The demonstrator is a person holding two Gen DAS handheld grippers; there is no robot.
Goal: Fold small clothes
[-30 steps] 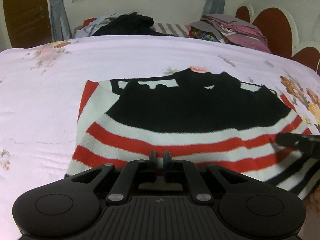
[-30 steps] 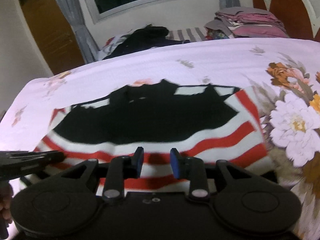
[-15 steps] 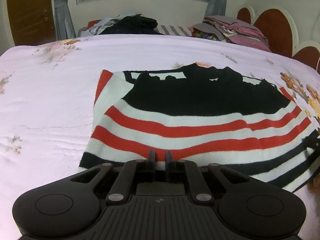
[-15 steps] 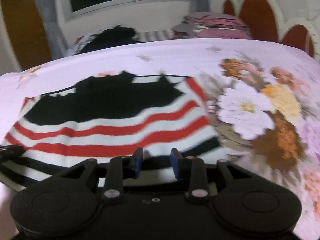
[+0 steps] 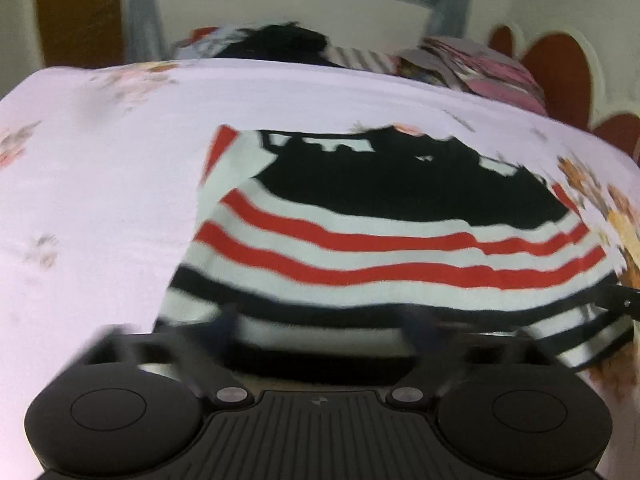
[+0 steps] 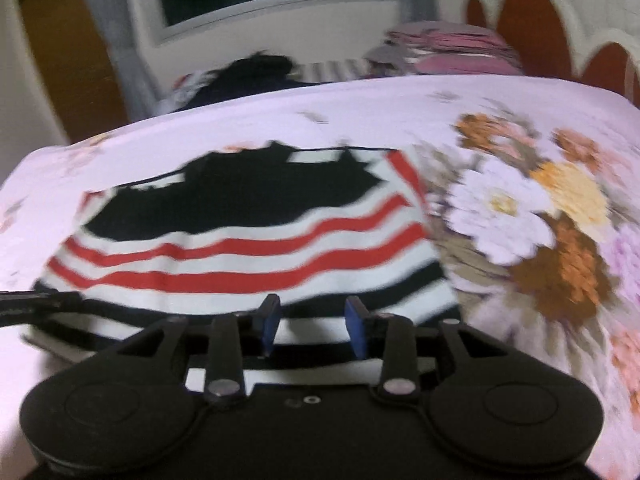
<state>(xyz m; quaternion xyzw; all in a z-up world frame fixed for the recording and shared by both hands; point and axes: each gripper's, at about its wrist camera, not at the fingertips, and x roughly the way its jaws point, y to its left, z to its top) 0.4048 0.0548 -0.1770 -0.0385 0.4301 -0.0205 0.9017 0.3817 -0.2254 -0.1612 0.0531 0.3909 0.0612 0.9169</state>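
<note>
Left wrist view: striped sweater (image 5: 384,240) is lying flat on the pink floral bedspread (image 5: 100,200), black upper part away from the camera, red-and-white stripes in the middle, black-and-white hem stripes nearest. Left gripper (image 5: 324,330) is sitting at the near hem, motion-blurred, fingers (image 5: 226,328) looking spread wide apart over the hem, nothing visibly pinched. Right gripper's tip (image 5: 618,300) is poking in from the right edge at the sweater's hem corner. Dark clothes pile (image 5: 280,44) and folded pink stack (image 5: 480,68) are sitting beyond the far edge of the bed.

Right wrist view: right gripper (image 6: 312,326) is hovering at the sweater's (image 6: 248,240) near hem toward its right side, blue-padded fingers (image 6: 270,320) parted, hem stripes showing between them. Left gripper's tip (image 6: 36,304) is coming in from the left at the hem. Big printed flowers (image 6: 520,208) are lying just right of the sweater.
</note>
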